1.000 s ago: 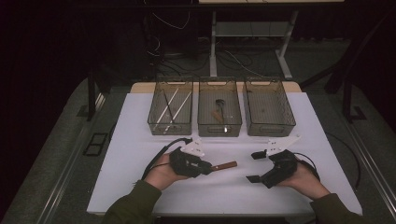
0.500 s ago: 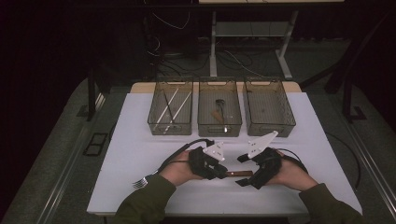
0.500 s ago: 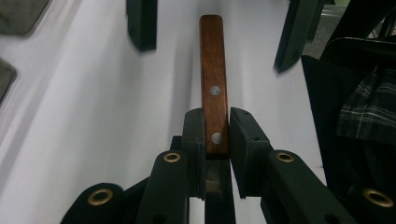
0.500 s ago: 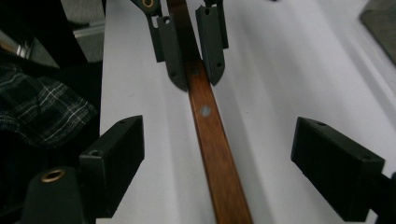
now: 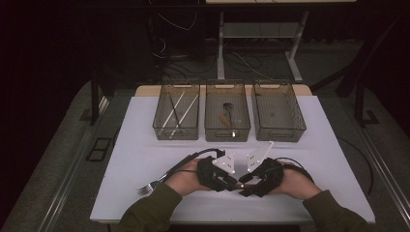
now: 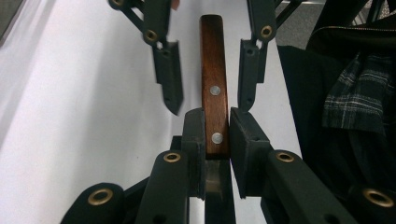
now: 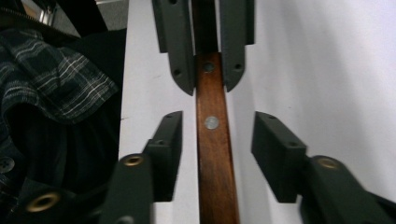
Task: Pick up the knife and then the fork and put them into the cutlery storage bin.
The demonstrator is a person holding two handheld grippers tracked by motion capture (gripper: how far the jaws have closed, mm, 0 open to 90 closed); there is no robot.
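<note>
Near the table's front edge, well short of the three bins:

Item: wooden-handled utensil (image 6: 214, 84), two rivets in the handle, lying level between both grippers. Its metal end is hidden behind the left jaws; which utensil it is cannot be told.

Left gripper (image 6: 217, 135): clamped on the handle at the metal end, pads pressed to both sides.

Right gripper (image 7: 218, 144): jaws astride the handle's free end and just been closing, with a gap on each side; pads not yet touching the wood.

Landmark: middle bin (image 5: 227, 116), holding dark utensils. Left bin (image 5: 176, 113) holds pale sticks; right bin (image 5: 278, 113) looks bare.

Also: fork (image 5: 151, 185) on the table (image 5: 145, 150), beside the left forearm.

Handling note: a hand-over appears in progress. Centre the right jaws on the handle, close until both pads bear evenly, and only then slacken the left grip. Keep the handle level, or it may twist or drop.
</note>
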